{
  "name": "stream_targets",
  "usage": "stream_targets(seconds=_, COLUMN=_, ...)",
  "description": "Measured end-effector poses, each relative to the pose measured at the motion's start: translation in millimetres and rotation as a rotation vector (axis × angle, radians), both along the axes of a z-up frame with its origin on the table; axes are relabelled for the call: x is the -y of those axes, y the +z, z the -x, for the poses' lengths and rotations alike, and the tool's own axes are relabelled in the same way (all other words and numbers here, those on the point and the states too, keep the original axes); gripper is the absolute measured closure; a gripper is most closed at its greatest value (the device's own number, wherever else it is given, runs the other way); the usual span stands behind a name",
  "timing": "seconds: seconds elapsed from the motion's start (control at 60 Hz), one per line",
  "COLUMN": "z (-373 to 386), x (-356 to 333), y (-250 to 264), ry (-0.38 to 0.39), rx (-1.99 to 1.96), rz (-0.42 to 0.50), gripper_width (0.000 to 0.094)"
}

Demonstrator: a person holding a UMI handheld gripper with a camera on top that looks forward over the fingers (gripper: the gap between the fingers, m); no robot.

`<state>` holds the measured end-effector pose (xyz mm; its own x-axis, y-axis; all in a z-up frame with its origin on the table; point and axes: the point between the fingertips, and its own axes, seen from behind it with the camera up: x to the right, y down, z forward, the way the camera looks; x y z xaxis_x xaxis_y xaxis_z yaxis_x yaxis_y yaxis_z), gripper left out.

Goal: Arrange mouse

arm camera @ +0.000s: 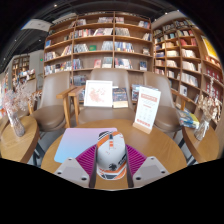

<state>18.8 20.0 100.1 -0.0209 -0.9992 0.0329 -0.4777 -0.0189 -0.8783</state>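
A white mouse [110, 156] with orange and grey markings sits between the two magenta pads of my gripper [111, 166]. Both pads [88, 160] press against its sides, so the gripper is shut on it. The mouse's nose points away from me, over the near part of a round wooden table [165, 152]. A pale lavender mouse mat [73, 144] lies on the table just ahead and to the left of the fingers. I cannot see whether the mouse touches the table or hangs above it.
At the table's far side stand a white sign [98, 93], a propped book [120, 97] and a tilted placard [147, 107]. A wooden chair [73, 103] is beyond them. Tall bookshelves [100, 45] fill the background, and other tables flank both sides.
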Motion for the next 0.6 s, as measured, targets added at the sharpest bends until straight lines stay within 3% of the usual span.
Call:
stream_targets(seconds=0.183, z=-91, x=-62, y=-32, ry=0.07, rx=-0.044, rz=-0.047, gripper_width=0.0506)
stream_targets(seconds=0.35, z=-114, x=-78, y=-101, ry=0.045, rx=-0.158, rz=-0.063, gripper_width=0.0509)
stream_targets(seconds=0.433, z=-118, x=-79, y=-108, ry=0.044, rx=-0.132, rz=-0.034, gripper_width=0.0508)
stream_targets(seconds=0.55, z=-118, x=-78, y=-109, ry=0.039, rx=-0.127, rz=-0.011, gripper_width=0.0417)
stream_targets(seconds=0.6, z=-115, x=-76, y=-109, ry=0.023, rx=-0.138, rz=-0.021, gripper_width=0.027)
